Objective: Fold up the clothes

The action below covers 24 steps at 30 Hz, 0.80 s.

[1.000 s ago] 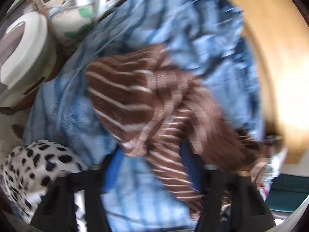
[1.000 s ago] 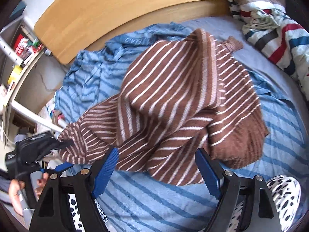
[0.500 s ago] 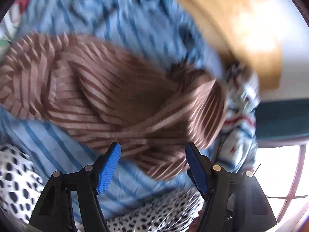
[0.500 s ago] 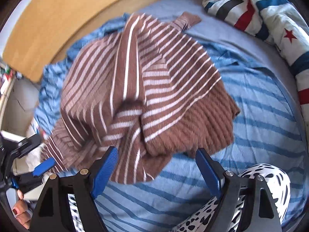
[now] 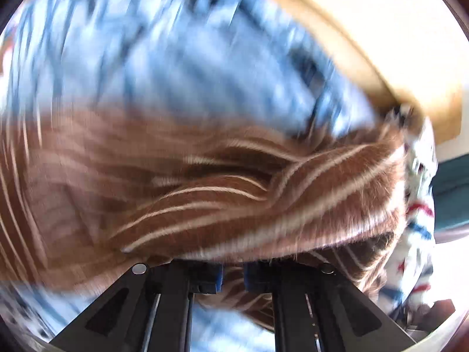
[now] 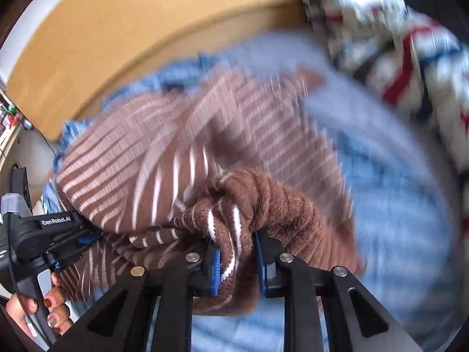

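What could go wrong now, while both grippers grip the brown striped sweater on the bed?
1. The right gripper, jaws closing, pinches a thick bunched roll of the brown striped sweater; several layers may lift together and spoil the fold.
2. The left gripper, also closing, pinches only a thin edge, which might slip out.
3. The blue striped garment underneath could be dragged along.

A ribbed, fuzzy knit is seen in the brown striped sweater (image 6: 187, 158). The striped blue sheet (image 6: 395, 205) is smooth woven cloth. The headboard (image 6: 102, 44) is matt wood.
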Each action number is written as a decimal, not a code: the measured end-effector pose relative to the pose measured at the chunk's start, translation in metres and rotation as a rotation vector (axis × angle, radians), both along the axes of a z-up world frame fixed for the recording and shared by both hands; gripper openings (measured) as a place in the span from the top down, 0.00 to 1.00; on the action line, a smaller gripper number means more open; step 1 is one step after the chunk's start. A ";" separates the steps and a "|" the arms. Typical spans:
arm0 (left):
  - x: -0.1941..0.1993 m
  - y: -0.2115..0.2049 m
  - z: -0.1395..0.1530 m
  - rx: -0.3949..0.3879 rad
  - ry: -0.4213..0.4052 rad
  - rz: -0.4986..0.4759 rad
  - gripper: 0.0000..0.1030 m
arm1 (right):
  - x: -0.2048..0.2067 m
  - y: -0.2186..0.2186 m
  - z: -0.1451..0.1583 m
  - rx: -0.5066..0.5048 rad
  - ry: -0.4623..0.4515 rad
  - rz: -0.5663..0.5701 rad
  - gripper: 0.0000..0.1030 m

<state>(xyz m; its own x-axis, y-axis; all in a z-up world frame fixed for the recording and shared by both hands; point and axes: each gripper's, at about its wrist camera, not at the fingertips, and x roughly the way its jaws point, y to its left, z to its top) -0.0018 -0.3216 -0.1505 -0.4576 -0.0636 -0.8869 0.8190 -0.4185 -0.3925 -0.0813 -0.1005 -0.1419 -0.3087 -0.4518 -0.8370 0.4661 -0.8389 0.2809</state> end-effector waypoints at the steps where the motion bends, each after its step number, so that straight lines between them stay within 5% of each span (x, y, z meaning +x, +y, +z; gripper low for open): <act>1: -0.011 -0.011 0.007 -0.008 0.018 0.007 0.90 | -0.013 -0.009 0.015 -0.020 0.038 -0.003 0.79; 4: -0.043 -0.030 0.005 -0.018 -0.026 0.018 0.90 | -0.046 -0.039 0.033 -0.009 0.077 -0.036 0.71; 7: -0.057 -0.036 -0.040 0.019 -0.168 0.003 0.90 | -0.061 -0.057 0.012 0.057 0.031 -0.044 0.54; 9: -0.056 -0.037 -0.086 0.100 -0.271 -0.023 0.90 | -0.060 -0.059 -0.020 0.125 -0.028 -0.001 0.33; 13: -0.032 -0.045 -0.101 0.150 -0.132 0.000 0.89 | -0.043 -0.023 -0.056 0.075 -0.181 -0.031 0.24; 16: -0.010 -0.056 -0.092 0.304 -0.048 0.066 0.89 | -0.028 0.019 -0.070 -0.033 -0.303 -0.115 0.20; 18: 0.015 -0.049 -0.072 0.362 0.088 0.121 0.77 | -0.019 0.051 -0.066 -0.121 -0.360 -0.197 0.20; 20: 0.037 -0.026 -0.051 0.350 0.198 0.102 0.15 | -0.010 0.076 -0.061 -0.120 -0.350 -0.242 0.20; 22: 0.057 -0.001 -0.033 0.321 0.285 0.076 0.13 | -0.005 0.092 -0.057 -0.085 -0.327 -0.266 0.20; 24: 0.072 0.026 -0.036 0.293 0.257 0.093 0.13 | -0.004 0.100 -0.056 -0.018 -0.295 -0.271 0.20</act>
